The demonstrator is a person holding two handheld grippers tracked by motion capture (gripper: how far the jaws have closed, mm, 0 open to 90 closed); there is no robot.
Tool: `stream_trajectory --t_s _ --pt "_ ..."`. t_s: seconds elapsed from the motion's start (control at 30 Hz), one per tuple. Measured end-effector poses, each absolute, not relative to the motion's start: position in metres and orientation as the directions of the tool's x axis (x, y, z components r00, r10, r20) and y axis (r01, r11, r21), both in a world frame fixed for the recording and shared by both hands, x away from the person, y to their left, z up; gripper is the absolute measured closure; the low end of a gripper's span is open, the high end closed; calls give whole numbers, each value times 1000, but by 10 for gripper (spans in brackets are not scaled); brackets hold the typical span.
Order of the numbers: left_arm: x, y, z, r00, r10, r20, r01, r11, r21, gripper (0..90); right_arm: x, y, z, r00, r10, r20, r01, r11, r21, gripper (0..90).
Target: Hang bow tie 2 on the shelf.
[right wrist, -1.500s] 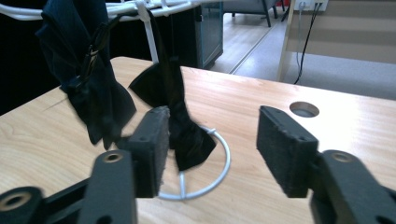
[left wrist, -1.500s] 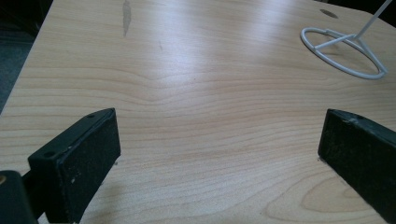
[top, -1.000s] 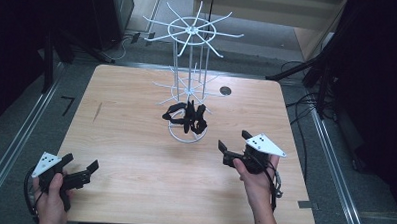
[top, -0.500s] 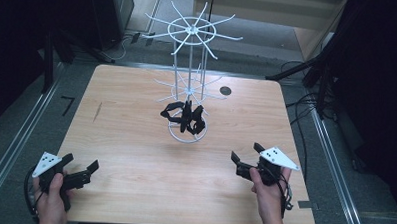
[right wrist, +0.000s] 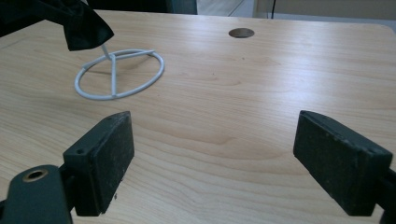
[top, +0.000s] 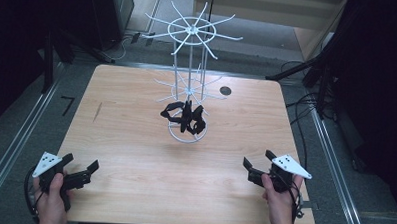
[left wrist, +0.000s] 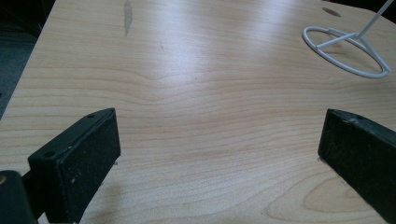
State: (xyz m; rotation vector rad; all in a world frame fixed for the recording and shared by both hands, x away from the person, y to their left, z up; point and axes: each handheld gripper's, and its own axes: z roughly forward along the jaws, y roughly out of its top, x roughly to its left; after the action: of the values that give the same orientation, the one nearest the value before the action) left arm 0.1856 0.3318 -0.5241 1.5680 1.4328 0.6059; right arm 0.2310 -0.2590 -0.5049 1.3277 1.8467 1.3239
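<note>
The wooden table (top: 135,140) carried a white wire display rack (top: 188,66) at its centre. Black items, possibly straps (top: 184,116), hung on the rack's lower prongs, so hanging appeared complete; no loose items remained on the table. The left gripper (top: 79,173) sat at 7 o'clock and the right gripper (top: 257,166) at 5 o'clock, both with jaws wide and empty.

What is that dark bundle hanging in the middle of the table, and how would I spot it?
Start at the wooden table and find the tall white wire rack standing at its centre. Low on the rack's pole, just above its ring base, hangs a black bundle. It is the one dark, soft-looking thing among thin white wire arms.
</note>
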Motion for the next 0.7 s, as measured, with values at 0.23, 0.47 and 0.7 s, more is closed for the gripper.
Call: stream_trajectory --t_s 0.23,0.47,0.7 --pt "186 332 -524 208 956 -208 512 75 856 0 226 -274 -510 -373 917 141 419 31 907 127" --pt "185 332 -524 208 956 -208 512 75 856 0 219 -293 -518 -351 926 141 420 21 907 127" --pt "185 332 -524 209 955 -209 511 75 856 0 210 -311 -522 -320 936 148 427 3 904 127"
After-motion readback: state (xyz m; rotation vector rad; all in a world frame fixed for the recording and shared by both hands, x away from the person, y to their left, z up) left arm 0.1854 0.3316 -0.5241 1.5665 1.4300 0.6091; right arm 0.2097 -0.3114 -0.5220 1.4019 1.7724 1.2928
